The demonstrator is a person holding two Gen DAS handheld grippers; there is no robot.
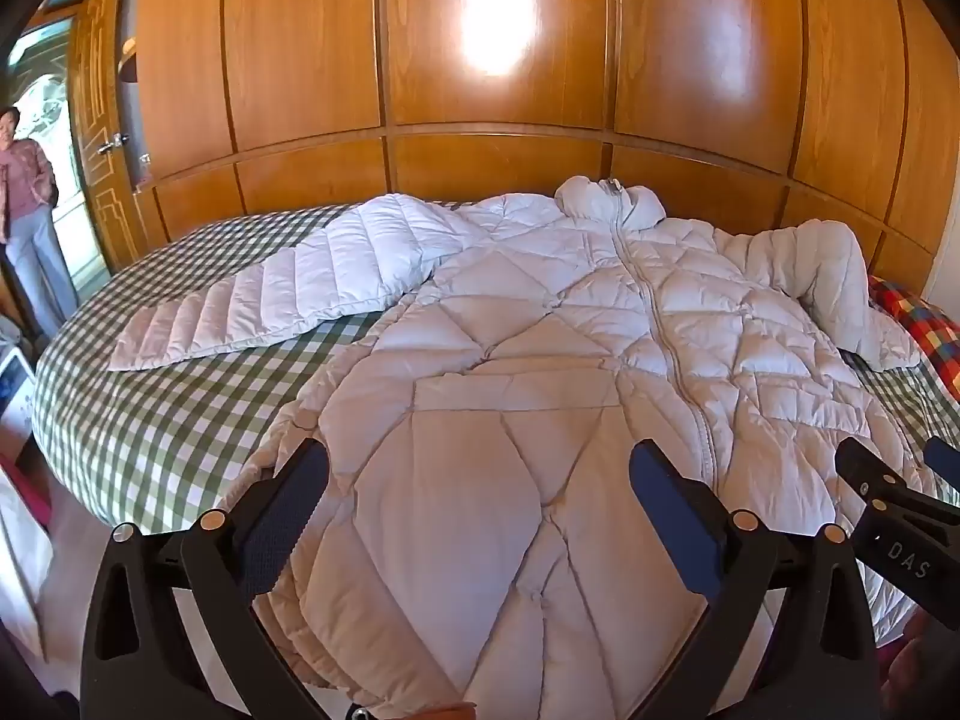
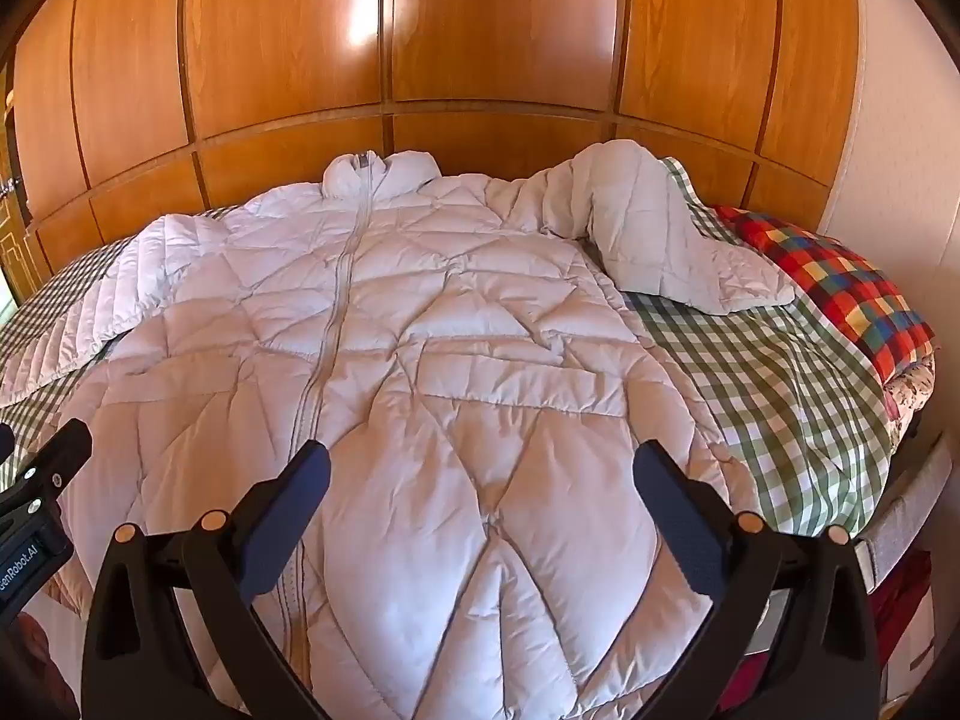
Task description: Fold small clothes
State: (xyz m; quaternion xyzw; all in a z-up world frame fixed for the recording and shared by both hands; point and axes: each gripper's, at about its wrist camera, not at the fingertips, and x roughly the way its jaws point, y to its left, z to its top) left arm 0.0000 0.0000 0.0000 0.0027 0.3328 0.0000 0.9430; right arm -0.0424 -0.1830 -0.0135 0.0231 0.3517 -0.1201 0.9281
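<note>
The quilted white puffer coat [image 1: 540, 324] lies zipped and face up on the checked bed [image 1: 180, 420] — its hem cut off below both views. Left gripper [image 1: 480, 474] and right gripper [image 2: 480, 474] hover over it, jaws wide apart — gripping nothing.

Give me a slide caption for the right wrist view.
Open right tool hovering over a zipped white puffer coat spread on a green-checked bed, one sleeve bent beside a plaid pillow.
</note>
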